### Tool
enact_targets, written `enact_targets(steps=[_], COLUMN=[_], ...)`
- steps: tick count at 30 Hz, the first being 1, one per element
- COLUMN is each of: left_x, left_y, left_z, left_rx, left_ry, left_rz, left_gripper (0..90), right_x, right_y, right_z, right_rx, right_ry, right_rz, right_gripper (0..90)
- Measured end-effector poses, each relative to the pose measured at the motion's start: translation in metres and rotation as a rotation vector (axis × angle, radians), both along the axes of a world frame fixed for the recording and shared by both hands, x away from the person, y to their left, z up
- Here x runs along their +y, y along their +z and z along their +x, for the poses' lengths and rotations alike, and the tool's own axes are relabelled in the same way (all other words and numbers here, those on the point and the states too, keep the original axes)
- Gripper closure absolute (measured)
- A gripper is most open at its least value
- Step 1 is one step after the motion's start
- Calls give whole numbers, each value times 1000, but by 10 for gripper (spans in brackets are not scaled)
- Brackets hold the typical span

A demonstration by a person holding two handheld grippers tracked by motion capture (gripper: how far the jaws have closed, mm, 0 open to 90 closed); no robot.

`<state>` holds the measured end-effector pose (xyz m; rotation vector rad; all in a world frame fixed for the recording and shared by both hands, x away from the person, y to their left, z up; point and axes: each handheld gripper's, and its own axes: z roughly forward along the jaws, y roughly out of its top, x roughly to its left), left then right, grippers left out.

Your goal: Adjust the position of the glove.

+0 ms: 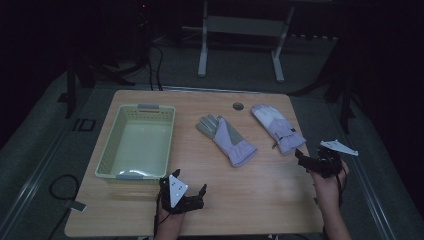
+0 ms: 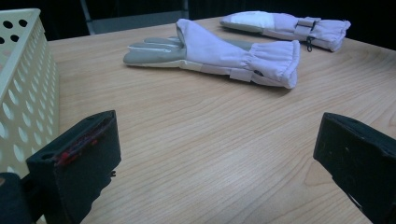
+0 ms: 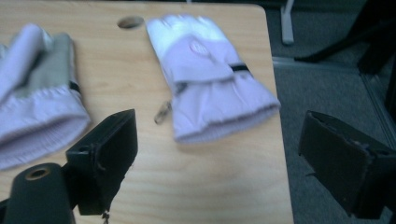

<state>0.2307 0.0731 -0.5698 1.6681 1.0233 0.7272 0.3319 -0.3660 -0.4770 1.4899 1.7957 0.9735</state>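
Visibly wide-open, empty: left gripper [image 1: 199, 193], right gripper [image 1: 303, 160].

Both forearms came in from the near edge, the left gripper [image 1: 192, 196] low with fingers [image 2: 74, 163] spread wide, the right gripper [image 1: 312, 162] likewise wide open, held farther forward.

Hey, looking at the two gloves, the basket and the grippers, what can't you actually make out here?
- Basket: left gripper view, cut off by the left edge; its inside is hidden by its wall.
- Left glove: right gripper view, blurred and cut off by the left edge.
- Right glove: its small logo is too blurred to read.
- Right gripper: high view, too dark to separate its fingers.
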Motion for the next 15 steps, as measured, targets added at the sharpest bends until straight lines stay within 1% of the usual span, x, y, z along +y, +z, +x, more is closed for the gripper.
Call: enact_targets(steps=[2,4,6,7,10,13,15], left_x=[0,0,0,0,0,0,0], left_y=[0,0,0,0,0,0,0], left_z=[0,0,0,0,0,0,0], left_rx=[-2,-2,-3,-3,-3,-2,-2], left_ry=[0,0,0,0,0,1,0], left_rz=[0,0,-1,-1,-3,-3,-2], left_gripper=[8,8,8,8,8,8,8], right_x=[4,7,11,11,17,23,27], right_y=[5,9,13,13,20,27,31], right_z=[1,3,6,6,11,16,20], right_rx=[-13,-30,-43,-43,-51,-49,-40], right_ry=[17,33,45,45,74,106,125], right_rz=[-1,19,25,25,23,12,16], right_gripper=[117,112,112,112,112,115,131])
